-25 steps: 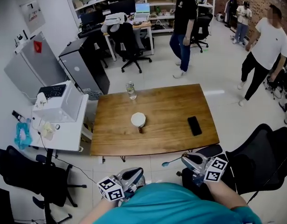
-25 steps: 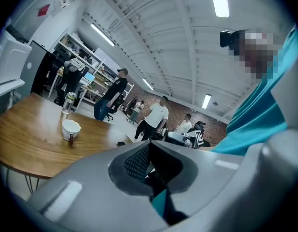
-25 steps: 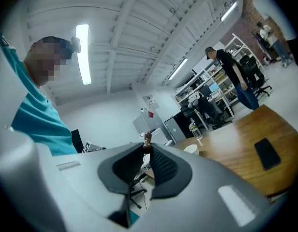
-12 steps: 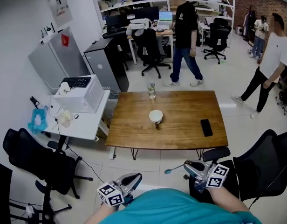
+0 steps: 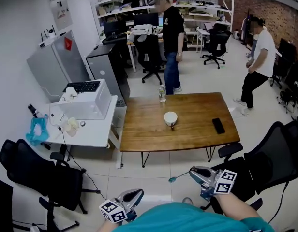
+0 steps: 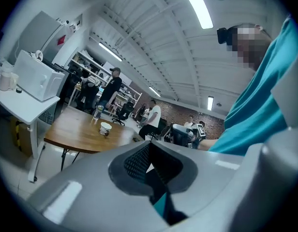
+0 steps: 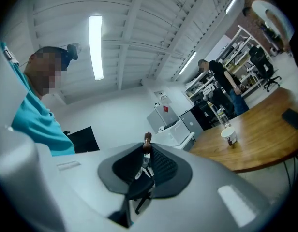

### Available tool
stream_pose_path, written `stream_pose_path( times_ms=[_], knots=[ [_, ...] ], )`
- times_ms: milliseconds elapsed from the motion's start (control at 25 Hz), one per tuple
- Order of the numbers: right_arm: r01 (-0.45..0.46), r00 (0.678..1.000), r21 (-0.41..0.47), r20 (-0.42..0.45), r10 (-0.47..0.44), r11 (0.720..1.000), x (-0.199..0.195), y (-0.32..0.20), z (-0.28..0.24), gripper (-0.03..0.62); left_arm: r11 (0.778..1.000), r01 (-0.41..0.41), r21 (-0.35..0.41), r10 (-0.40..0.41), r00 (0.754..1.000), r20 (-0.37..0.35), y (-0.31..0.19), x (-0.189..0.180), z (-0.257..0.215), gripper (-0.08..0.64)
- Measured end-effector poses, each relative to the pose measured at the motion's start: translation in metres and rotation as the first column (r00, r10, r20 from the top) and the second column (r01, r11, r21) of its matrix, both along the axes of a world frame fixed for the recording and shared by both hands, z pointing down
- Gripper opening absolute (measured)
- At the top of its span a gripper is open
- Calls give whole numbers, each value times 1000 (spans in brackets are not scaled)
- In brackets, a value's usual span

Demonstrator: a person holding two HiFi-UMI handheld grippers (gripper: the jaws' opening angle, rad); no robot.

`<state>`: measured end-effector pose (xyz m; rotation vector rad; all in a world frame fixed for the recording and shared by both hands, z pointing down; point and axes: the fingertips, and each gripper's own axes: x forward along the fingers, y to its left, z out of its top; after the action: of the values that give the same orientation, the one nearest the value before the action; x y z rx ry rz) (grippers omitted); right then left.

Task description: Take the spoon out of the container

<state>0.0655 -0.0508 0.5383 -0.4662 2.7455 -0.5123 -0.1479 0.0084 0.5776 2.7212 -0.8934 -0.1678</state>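
Right claw: your right gripper point(image 5: 191, 171) was clamped on the spoon point(image 5: 173, 179). Its pads pinched the handle, and the pale blue bowl stuck out towards your left.
Left claw: your left gripper point(image 5: 138, 194) had its jaws together with nothing between them, low by your teal shirt.
Spoon: it hung over the floor tiles in front of you, well apart from the table.
Container: the white cup point(image 5: 171, 118) stood near the middle of the wooden table point(image 5: 197, 140), and nothing showed above its rim. A small dark thing point(image 5: 172, 126) sat just beside it on your side, too small to name.
Done: by the look of it, you had the spoon out of the cup and clear of it.
Left: little, I judge. At most you had to lay the spoon down, and the task names no place for that.
Surface: a plain wood top on thin black legs, with a bottle point(image 5: 161, 94) at the far edge and a black phone point(image 5: 218, 125) towards the right.
Room: an office with a pale tiled floor.
- Left of the table: a white side table point(image 5: 93, 138) carrying a white box point(image 5: 83, 106) and a keyboard point(image 5: 84, 86).
- Near you: black mesh chairs point(image 5: 37, 170) on both sides.
- At the back: desks, monitors and shelving.
- On the right: a brick wall point(image 5: 284, 18).
People: one in black point(image 5: 171, 35) stood just behind the bottle, and one in a white shirt point(image 5: 260, 50) stood off to the right.
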Motion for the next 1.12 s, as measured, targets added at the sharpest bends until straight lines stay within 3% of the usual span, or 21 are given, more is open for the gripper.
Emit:
stream_pose_path(
  times_ms=[160, 280, 440, 800, 1120],
  knots=[
    [27, 1000, 26, -14, -27, 999, -13, 33, -12, 41, 1000, -25, 13, 25, 999, -23, 15, 5, -9, -2],
    [30, 999, 29, -13, -30, 999, 8, 56, -11, 40, 999, -11, 37, 13, 999, -47, 29, 27, -17, -2],
    [10, 1000, 12, 11, -10, 1000, 39, 74, -8, 40, 1000, -3, 2, 3, 995, -96, 46, 57, -13, -2],
    [-17, 999, -4, 28, 17, 1000, 81, 75, 8, 40, 1000, -30, 8, 31, 997, -65, 45, 99, -6, -2],
    [-14, 999, 6, 34, 14, 1000, 78, 70, 3, 40, 999, -26, 25, 27, 998, -54, 39, 96, -16, -2]
  ],
)
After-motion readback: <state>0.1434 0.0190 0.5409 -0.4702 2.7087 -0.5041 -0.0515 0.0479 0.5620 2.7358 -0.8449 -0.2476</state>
